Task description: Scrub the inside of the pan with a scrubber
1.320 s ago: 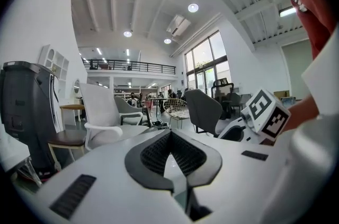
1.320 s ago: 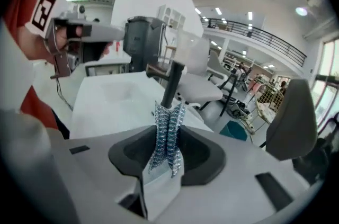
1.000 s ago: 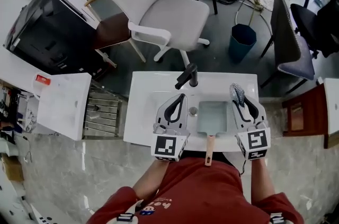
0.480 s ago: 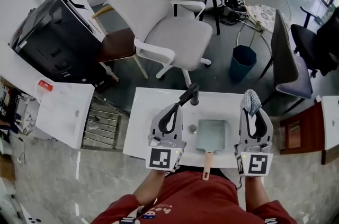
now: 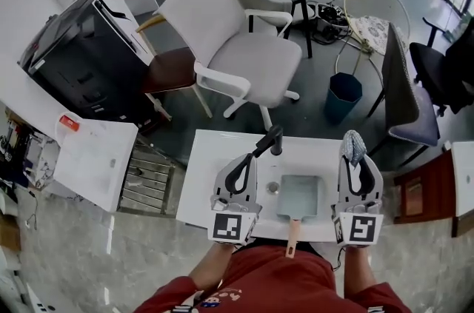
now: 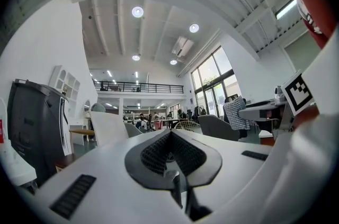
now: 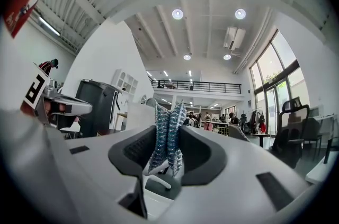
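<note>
The right gripper (image 5: 354, 158) pinches the scrubber (image 7: 168, 134) between its fingers, just right of the pan (image 5: 298, 194), while the left gripper (image 5: 249, 158) holds its fingers pressed together.

The left gripper (image 5: 250, 158) points forward, away from the person, jaws together with nothing between them (only a thin slit shows at the tips in the left gripper view). The right gripper (image 5: 354, 153) lies parallel to it, well apart, jaws clamped on a blue-grey scrubber (image 7: 167, 135) that sticks out past the tips. Both forearms (image 5: 209, 268) reach forward; the hands seem tucked under the marker cubes (image 5: 229, 226).
</note>
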